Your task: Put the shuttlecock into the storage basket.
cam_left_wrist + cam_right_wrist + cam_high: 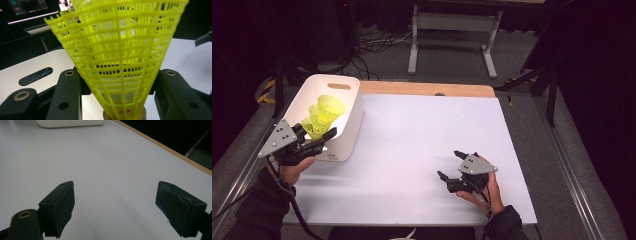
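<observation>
High view is showing the left hand-held gripper (319,137) pinching a yellow mesh shuttlecock (323,116) over the white bin (349,120) at the worktop's (422,130) far left corner. Near its front right corner, the right hand-held gripper (451,165) is resting with jaws spread, gripping nothing.

In the left gripper view the yellow shuttlecock (117,57) runs off the top edge, and its cork base is cut by the bottom edge. The white bin (343,131) hides its own floor.

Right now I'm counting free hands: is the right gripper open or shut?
Open. In the right gripper view the right gripper has its jaws wide apart over the bare white table, with nothing between them.
</observation>
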Action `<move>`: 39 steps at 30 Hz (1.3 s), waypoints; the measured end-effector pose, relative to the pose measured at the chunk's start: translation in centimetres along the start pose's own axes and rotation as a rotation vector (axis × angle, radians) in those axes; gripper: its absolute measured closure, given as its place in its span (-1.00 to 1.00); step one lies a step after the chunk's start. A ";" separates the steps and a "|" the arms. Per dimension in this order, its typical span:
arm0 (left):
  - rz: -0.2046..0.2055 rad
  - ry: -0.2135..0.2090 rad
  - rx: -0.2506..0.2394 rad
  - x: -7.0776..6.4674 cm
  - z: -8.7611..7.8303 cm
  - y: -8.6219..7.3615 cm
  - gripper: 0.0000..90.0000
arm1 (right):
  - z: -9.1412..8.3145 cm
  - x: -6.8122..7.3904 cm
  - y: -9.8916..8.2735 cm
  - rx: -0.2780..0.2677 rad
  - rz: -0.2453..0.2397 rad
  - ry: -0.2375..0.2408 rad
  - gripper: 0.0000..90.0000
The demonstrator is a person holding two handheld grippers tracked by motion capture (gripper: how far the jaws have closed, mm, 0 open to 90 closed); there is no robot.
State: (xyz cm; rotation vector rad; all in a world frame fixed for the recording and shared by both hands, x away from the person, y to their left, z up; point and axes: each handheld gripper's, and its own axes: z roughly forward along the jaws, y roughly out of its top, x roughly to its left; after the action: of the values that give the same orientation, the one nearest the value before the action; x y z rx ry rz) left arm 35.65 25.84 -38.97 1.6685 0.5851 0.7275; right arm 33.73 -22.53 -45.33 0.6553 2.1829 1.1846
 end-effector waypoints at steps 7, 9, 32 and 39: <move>-0.008 0.005 0.000 0.8 0.2 0.6 0.24 | 0.2 0.0 -0.1 0.009 0.005 0.008 -0.63; -0.009 0.008 -0.001 1.0 0.2 0.7 0.24 | 0.2 0.0 -0.1 0.010 0.005 0.010 -0.63; -0.032 0.039 0.047 5.1 1.8 2.5 0.23 | 0.7 0.1 -0.3 0.039 -0.004 0.032 -0.63; -0.071 0.046 0.055 6.5 2.6 2.9 0.24 | 0.8 0.0 -0.4 0.048 -0.003 0.034 -0.63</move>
State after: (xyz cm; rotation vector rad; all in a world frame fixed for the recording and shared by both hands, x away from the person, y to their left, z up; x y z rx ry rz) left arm 41.96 28.16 -35.46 1.6764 0.6994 0.7053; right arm 34.22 -22.26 -46.02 0.6560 2.2467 1.1528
